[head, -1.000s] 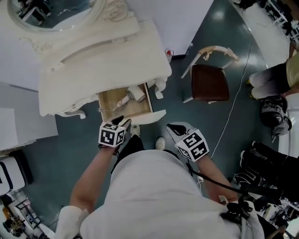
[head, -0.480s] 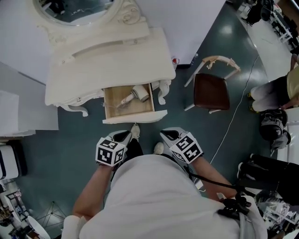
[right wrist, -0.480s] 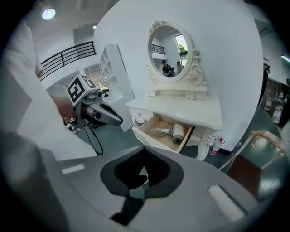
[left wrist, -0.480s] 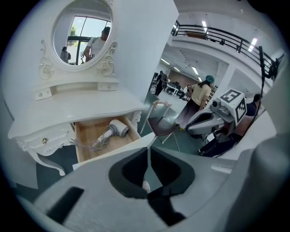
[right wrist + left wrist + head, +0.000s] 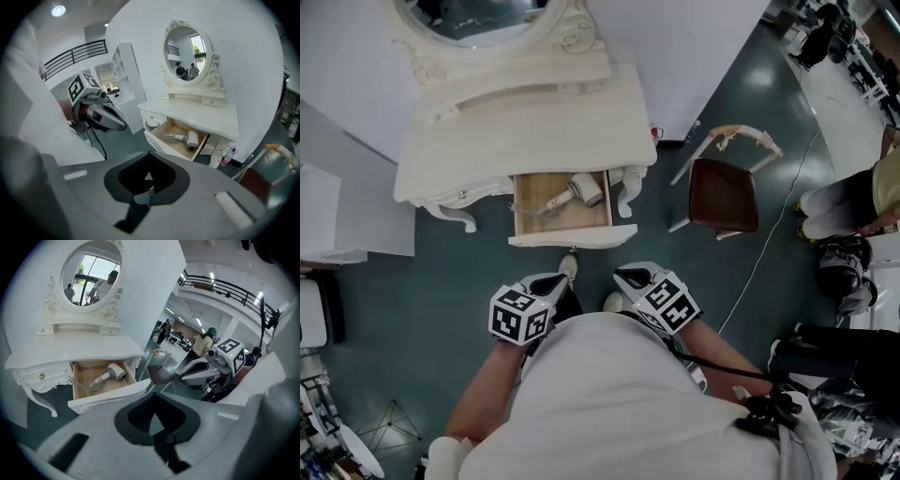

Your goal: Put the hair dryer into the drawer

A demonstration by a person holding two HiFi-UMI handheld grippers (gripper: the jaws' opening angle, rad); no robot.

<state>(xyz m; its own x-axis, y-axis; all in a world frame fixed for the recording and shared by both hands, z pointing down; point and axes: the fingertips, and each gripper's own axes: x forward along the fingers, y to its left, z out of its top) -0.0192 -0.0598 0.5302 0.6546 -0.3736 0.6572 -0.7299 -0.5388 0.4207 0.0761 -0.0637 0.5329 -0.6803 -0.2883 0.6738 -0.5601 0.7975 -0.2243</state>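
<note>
The hair dryer [image 5: 572, 194] lies in the open drawer [image 5: 567, 240], long axis 8 to 2 o'clock, head toward 2. At the drawer's 6 o'clock, the left gripper [image 5: 557, 280] has just been closing and is empty. The right gripper [image 5: 624, 276] is closed and empty.

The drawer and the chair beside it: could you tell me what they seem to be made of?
Drawer: unpainted light wood inside, judging by its tan floor; front painted matte cream. Chair: cream-painted frame, probably wood; seat smooth dark brown, possibly leather or vinyl.
</note>
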